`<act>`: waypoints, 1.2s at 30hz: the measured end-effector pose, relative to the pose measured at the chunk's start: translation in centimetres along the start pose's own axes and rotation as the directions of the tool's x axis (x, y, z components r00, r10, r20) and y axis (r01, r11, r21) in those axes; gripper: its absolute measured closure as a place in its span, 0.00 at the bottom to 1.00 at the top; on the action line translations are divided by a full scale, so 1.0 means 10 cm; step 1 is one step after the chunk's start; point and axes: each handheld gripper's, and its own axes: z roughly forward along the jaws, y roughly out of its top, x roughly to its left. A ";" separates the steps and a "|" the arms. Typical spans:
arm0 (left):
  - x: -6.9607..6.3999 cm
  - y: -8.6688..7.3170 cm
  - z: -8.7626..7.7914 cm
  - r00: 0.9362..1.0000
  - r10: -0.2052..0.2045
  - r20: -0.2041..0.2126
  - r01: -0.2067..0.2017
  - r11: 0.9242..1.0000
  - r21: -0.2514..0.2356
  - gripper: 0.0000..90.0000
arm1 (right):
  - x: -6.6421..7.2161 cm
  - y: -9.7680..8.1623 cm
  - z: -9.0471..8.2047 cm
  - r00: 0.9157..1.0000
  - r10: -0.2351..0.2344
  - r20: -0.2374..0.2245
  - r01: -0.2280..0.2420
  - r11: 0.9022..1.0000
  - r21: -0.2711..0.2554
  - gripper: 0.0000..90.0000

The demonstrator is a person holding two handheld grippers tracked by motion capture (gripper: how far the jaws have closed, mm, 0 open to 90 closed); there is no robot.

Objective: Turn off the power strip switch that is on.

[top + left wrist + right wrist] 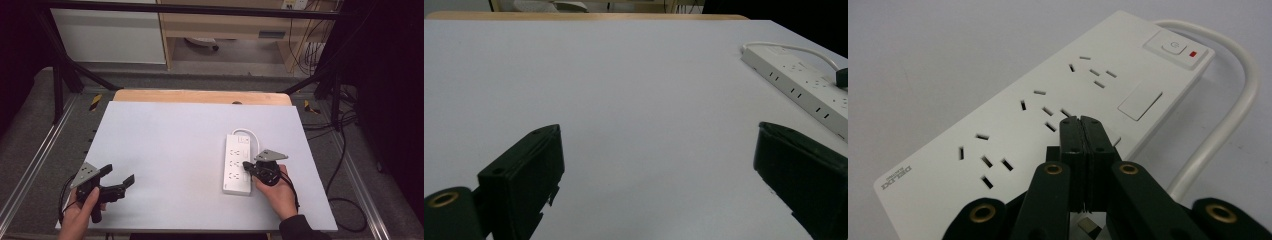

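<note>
A white power strip (236,162) lies lengthwise on the right half of the pale table (170,135), and its white cord (251,133) loops off the far end. My right gripper (246,164) is shut, with its joined tips just over the strip's middle sockets. In the right gripper view the closed tips (1081,121) hover over the strip (1013,125); nothing is visible between them. A switch with a red light (1176,48) sits at the far end. My left gripper (118,175) stands open at the table's front left, holding nothing. Its view (658,137) looks across bare table toward the strip (804,85).
A wooden strip (200,96) edges the table's far side. Black frame bars (65,70) stand at the back corners. Cables (345,200) lie on the floor to the right, and a shelf unit (225,30) stands beyond the table.
</note>
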 end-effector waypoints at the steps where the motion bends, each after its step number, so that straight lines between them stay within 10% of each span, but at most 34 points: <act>1: 0.00 0.00 0.00 1.000 0.001 0.000 -0.001 1.000 0.000 0.07 | 0.01 0.00 0.00 1.000 0.004 -0.002 -0.004 1.000 -0.002 1.00; 36: 0.00 -0.01 0.01 1.000 -0.005 -0.005 0.005 1.000 0.007 0.07 | 0.01 0.07 -0.13 1.000 -0.004 0.026 0.007 0.991 -0.132 0.91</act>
